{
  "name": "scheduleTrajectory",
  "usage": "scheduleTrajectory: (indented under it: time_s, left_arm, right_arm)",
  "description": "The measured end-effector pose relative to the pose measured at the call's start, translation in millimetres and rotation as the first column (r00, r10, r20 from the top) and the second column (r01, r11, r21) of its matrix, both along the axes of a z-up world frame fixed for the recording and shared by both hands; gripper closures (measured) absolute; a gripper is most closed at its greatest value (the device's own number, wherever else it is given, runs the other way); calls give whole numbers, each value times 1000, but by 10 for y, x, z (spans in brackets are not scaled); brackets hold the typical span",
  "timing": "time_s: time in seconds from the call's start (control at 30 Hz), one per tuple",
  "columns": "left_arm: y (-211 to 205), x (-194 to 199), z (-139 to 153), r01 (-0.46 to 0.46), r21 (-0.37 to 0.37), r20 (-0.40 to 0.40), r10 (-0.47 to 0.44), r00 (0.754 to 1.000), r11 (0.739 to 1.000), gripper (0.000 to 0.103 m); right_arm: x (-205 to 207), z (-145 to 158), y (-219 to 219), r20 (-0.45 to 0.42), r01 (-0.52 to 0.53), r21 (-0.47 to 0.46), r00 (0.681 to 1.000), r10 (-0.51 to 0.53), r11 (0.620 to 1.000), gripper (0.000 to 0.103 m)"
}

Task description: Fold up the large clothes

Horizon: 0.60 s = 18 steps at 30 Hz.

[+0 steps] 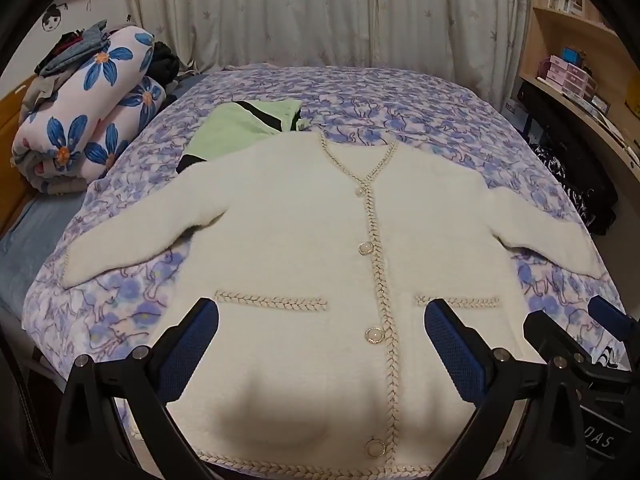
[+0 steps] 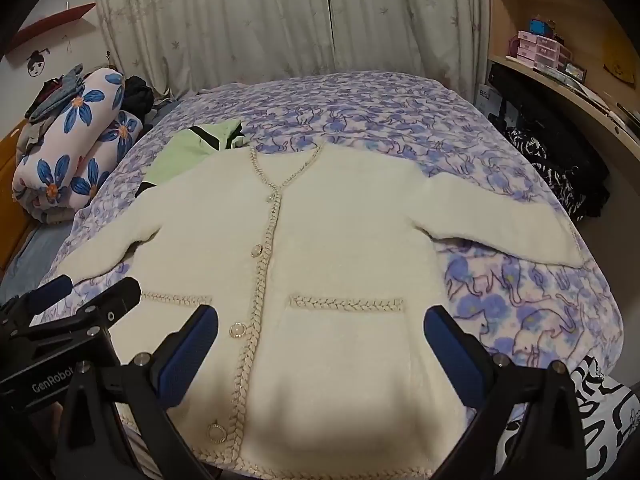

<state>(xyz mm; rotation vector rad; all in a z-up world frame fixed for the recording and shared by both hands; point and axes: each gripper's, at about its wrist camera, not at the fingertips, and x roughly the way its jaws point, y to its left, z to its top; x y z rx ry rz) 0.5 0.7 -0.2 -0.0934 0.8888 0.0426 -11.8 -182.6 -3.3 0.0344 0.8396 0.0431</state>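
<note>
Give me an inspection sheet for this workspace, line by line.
Surface: bed under a purple floral blanket.
Job's things: white cardigan laid flat, front up, buttoned, sleeves spread.
Clutter: green garment partly under the cardigan's shoulder; rolled flower-print quilt with clothes piled on top.
Grippers: left gripper and right gripper both open above the hem, holding nothing.
Cables: nothing seen.
Surroundings: curtains behind; wooden shelves with small boxes.
</note>
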Motion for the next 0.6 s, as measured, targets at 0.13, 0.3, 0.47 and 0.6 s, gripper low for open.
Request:
scheduleTrajectory:
  time_s: [0.13, 0.3, 0.47, 0.6]
  left_arm:
    - [-15, -9, 6, -3, 51, 27, 1, 1000, 999, 1]
    - [-14, -39, 19, 2, 62, 28, -3, 1000, 998, 1]
    - [-72, -84, 61, 4, 67, 31, -6, 999, 998, 1]
    - [-76, -82, 70, 7, 70, 32, -9, 999, 998, 1]
  right_arm:
    - [-62, 3, 1, 2, 0, 6, 1000, 0, 1000, 0]
    - [-123, -9, -34, 6, 3, 13, 1000, -3, 1000, 0]
    - [-144, -1, -38, 11, 6, 11, 1000, -6, 1000, 0]
    - [-165, 5, -49, 11, 9, 8, 1000, -10, 1000, 0]
